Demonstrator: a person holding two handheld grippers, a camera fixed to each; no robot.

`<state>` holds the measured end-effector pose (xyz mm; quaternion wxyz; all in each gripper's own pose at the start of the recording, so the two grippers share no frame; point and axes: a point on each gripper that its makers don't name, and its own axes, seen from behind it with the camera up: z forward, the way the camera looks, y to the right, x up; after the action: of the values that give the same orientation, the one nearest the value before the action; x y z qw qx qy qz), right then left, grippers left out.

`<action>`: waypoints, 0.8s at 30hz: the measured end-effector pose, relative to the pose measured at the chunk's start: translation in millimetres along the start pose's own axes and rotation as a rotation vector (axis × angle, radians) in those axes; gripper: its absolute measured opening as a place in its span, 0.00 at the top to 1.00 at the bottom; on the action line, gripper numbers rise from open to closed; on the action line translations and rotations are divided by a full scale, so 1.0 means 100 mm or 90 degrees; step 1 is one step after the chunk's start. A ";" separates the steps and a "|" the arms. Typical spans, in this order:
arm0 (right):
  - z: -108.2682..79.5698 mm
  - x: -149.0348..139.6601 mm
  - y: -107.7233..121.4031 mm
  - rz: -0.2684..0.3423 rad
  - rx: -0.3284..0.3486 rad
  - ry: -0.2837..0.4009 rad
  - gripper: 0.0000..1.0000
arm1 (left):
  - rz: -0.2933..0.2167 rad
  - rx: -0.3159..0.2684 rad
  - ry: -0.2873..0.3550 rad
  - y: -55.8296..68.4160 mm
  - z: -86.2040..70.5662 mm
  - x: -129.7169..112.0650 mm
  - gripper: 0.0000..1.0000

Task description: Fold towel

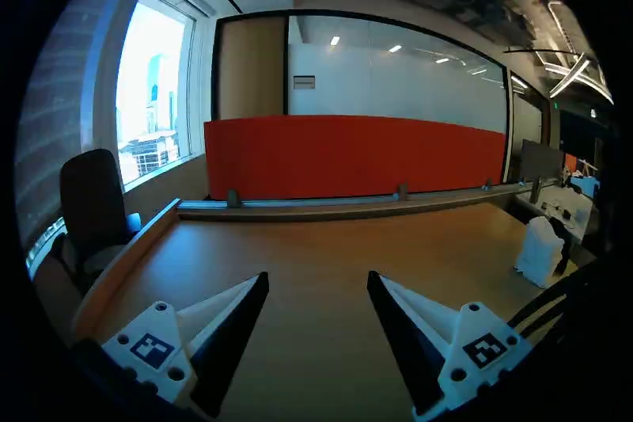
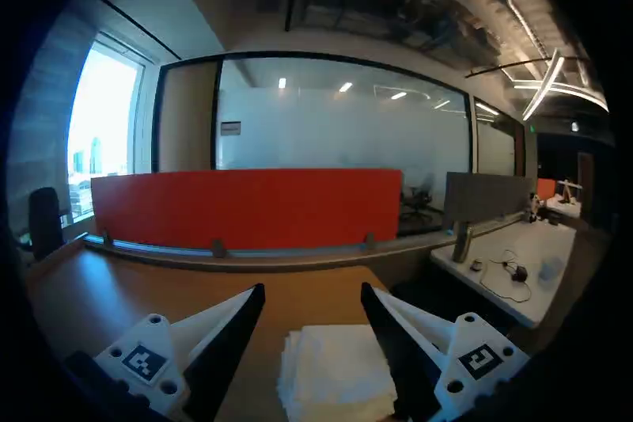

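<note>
Your left gripper (image 1: 316, 275) hangs over the bare wooden desk (image 1: 332, 240) with its 2 fingers spread wide and nothing between them. Ahead of it, the orange divider (image 1: 356, 157) runs along the desk's far edge. A window (image 1: 150, 105) and a black chair (image 1: 91, 192) stand off to the left side of that view. Near the desk's right edge in the left gripper view sits a white shape (image 1: 542, 252). It may be the towel, but the view is too warped there for you to be sure.

Your right gripper (image 2: 312, 287) is also wide open and holds nothing. In the right gripper view the white towel (image 2: 336, 370) lies on the desk as a squared, layered stack. You see it in the gap between the 2 fingers, close to the camera and near the desk's right-hand edge. The right finger crosses in front of the towel's edge, and neither finger squeezes it. Beyond that edge stands a white desk (image 2: 514, 256) with a few cables on it, behind a grey screen (image 2: 487, 196).
</note>
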<state>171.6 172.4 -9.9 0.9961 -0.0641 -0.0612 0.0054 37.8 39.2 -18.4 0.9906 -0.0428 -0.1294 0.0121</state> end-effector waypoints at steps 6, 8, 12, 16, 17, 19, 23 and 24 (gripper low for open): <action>0.00 0.13 -0.26 0.003 0.016 0.016 0.07 | 0.001 0.005 0.020 -0.05 0.04 0.12 0.08; 0.01 0.15 -0.38 0.000 0.025 0.019 0.07 | -0.002 0.004 0.026 -0.05 0.05 0.16 0.08; 0.01 0.18 -0.61 -0.014 0.046 0.023 0.07 | -0.010 0.001 0.038 -0.06 0.05 0.23 0.08; 0.01 0.24 -0.82 -0.024 0.057 0.031 0.07 | -0.014 0.003 0.047 -0.10 0.06 0.29 0.08; 0.01 0.26 -0.87 -0.025 0.060 0.035 0.07 | -0.014 0.004 0.050 -0.11 0.06 0.30 0.08; 0.01 0.28 -0.97 -0.025 0.067 0.038 0.07 | -0.016 0.007 0.056 -0.14 0.06 0.33 0.08; 0.01 0.30 -1.18 -0.022 0.082 0.039 0.07 | -0.021 0.014 0.070 -0.19 0.04 0.40 0.08; 0.01 0.30 -1.23 -0.021 0.085 0.039 0.07 | -0.022 0.015 0.074 -0.20 0.04 0.42 0.08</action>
<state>201.9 51.1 10.4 0.9995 0.0034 -0.0313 -0.0087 77.6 20.6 -2.3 0.9969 -0.0294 -0.0724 -0.0062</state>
